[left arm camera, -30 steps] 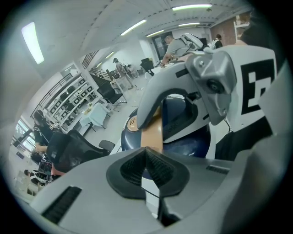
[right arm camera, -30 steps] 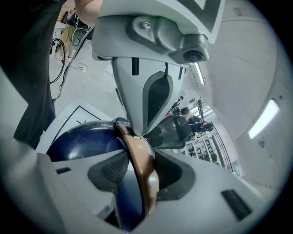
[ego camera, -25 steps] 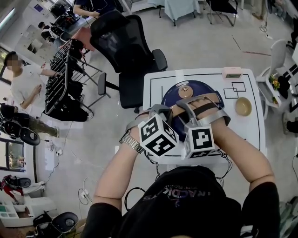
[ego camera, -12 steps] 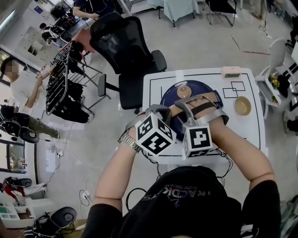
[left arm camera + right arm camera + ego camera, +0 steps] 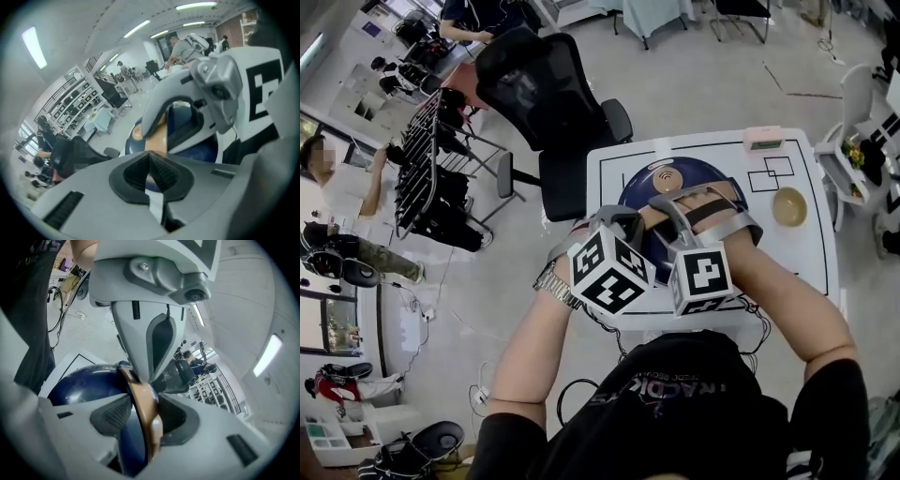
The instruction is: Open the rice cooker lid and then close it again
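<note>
A dark blue rice cooker (image 5: 675,183) with its lid down stands on the white table (image 5: 806,262). Its tan handle (image 5: 713,200) crosses the lid. My right gripper (image 5: 694,199) reaches over the lid, and in the right gripper view the handle (image 5: 146,404) runs between its pads with the jaws (image 5: 143,416) shut on it. My left gripper (image 5: 619,220) sits just left of it at the cooker's near left side, shut with nothing between its pads (image 5: 159,169). The blue lid (image 5: 180,122) and the right gripper's fingers (image 5: 161,101) show beyond it.
A tan bowl (image 5: 788,206) sits on the table right of the cooker, and a small pink device (image 5: 765,139) at the far edge. A black office chair (image 5: 544,94) stands beyond the table's left side. People stand by racks at far left (image 5: 337,178).
</note>
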`<state>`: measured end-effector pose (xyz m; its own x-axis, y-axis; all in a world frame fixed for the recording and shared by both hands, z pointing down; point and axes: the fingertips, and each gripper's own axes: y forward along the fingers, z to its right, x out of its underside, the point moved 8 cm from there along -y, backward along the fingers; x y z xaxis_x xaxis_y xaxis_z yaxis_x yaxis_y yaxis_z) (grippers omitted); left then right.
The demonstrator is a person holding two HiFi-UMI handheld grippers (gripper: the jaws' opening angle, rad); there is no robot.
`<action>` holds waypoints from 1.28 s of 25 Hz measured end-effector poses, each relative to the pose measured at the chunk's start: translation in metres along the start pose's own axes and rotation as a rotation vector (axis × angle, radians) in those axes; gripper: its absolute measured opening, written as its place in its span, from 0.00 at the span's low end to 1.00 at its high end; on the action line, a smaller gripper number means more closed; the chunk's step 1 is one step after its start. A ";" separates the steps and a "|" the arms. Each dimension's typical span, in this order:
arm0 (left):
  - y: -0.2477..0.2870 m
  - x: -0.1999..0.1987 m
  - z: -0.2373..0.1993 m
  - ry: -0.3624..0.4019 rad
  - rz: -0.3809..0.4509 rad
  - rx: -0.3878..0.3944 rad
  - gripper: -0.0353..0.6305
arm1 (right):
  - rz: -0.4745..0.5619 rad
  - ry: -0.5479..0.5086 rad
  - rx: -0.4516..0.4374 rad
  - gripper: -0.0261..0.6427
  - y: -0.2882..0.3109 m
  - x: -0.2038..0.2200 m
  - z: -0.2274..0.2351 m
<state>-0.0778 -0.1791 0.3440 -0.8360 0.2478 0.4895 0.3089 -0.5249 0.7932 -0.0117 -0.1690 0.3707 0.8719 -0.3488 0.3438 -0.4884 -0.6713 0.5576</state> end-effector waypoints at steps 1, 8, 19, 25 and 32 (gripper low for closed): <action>-0.002 -0.007 0.000 -0.009 0.021 0.021 0.04 | 0.005 0.010 0.004 0.32 -0.002 0.001 0.003; -0.015 -0.039 -0.007 0.011 0.131 -0.036 0.04 | 0.043 0.086 0.039 0.31 -0.020 0.006 0.023; -0.038 -0.037 -0.019 -0.174 0.338 -0.070 0.06 | 0.080 0.145 0.089 0.31 -0.042 0.017 0.034; -0.067 -0.027 -0.024 -0.311 0.478 -0.084 0.22 | 0.097 0.171 0.115 0.31 -0.052 0.026 0.034; -0.087 -0.007 -0.019 -0.422 0.571 -0.130 0.25 | 0.121 0.265 0.170 0.30 -0.066 0.037 0.042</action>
<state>-0.1073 -0.1505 0.2653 -0.3060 0.1857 0.9337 0.5667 -0.7526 0.3354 0.0542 -0.1646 0.3144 0.7571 -0.2652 0.5970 -0.5554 -0.7426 0.3744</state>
